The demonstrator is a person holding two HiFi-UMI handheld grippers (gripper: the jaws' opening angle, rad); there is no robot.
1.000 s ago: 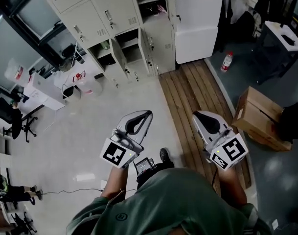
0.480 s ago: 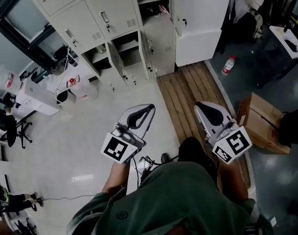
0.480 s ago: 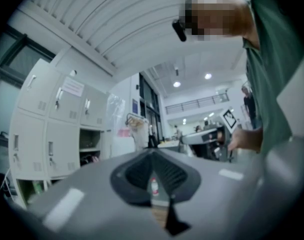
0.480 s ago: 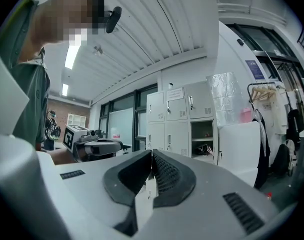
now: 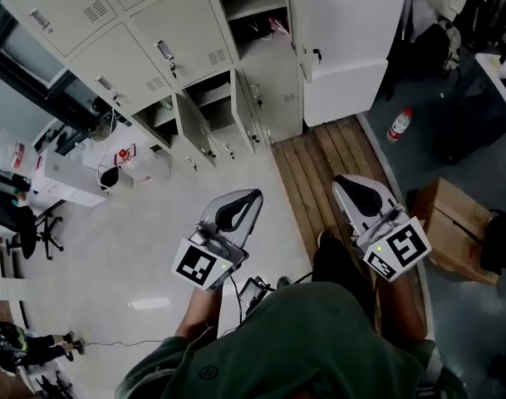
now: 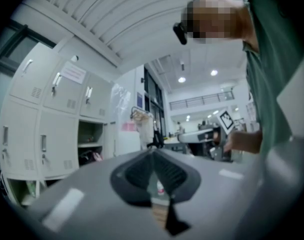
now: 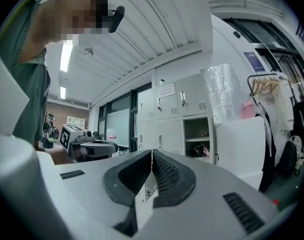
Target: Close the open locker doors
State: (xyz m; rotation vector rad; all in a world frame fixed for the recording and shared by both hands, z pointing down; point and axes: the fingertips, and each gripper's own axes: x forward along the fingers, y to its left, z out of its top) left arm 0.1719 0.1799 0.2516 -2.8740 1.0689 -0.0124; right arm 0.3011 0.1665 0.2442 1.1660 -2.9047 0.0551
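A bank of cream lockers [image 5: 157, 40] fills the top of the head view. One upper compartment [image 5: 254, 15] stands open, its wide white door [image 5: 348, 36] swung out to the right. Two low compartments [image 5: 204, 96] are open too, with narrow doors [image 5: 193, 131] ajar. My left gripper [image 5: 254, 195] and right gripper [image 5: 339, 181] hover over the floor, well short of the lockers, both shut and empty. The left gripper view shows the open shelf [image 6: 89, 141] beyond shut jaws. The right gripper view shows the open compartment [image 7: 196, 136] and its white door [image 7: 239, 144].
A wooden plank strip [image 5: 319, 165] runs to the lockers' right end. A bottle [image 5: 400, 125] and a cardboard box [image 5: 456, 231] lie at the right. A cluttered white desk [image 5: 70, 173] and an office chair [image 5: 20, 223] stand at the left.
The lockers have come nearer and lower in the head view as the person stepped forward. Both grippers stay shut and keep about the same place.
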